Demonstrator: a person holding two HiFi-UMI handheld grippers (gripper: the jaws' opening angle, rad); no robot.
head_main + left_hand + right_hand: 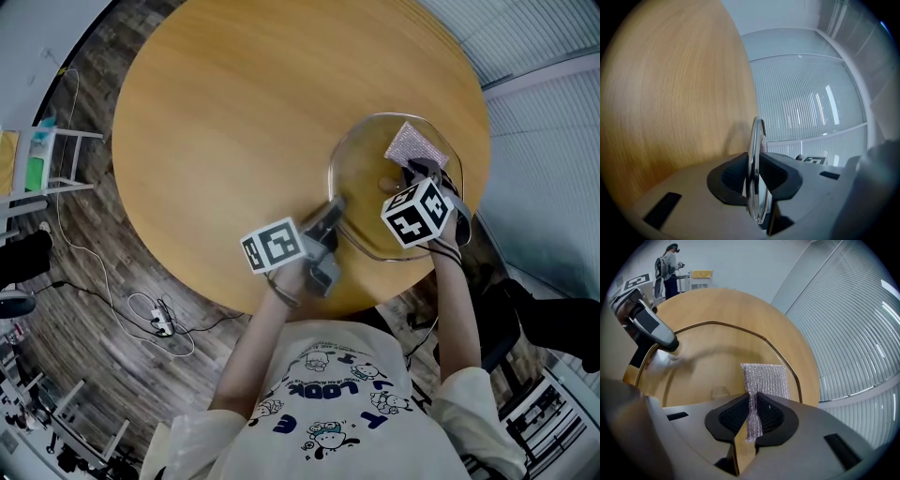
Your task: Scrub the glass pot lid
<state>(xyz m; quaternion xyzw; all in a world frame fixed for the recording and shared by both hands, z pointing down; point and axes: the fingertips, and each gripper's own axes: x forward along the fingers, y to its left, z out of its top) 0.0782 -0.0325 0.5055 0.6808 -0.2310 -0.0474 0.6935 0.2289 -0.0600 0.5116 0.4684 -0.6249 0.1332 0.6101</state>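
Your left gripper (332,208) is clamped on the near rim of the glass lid (361,155), over the right side of the round wooden table (225,112). Your right gripper (413,171) is pinching a silvery scrub cloth (413,142) that's lying on the glass.

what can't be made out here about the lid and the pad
- Head view: the marker cube hides where the right claw pinches the scrub pad; only the right gripper view shows that grip.
- Left gripper view: the glass lid stands edge-on in the left claw, so its face is unseen.
- All views: any dirt on the glass, which is too clear to judge.
- Right gripper view: the person far behind is too small to make out.
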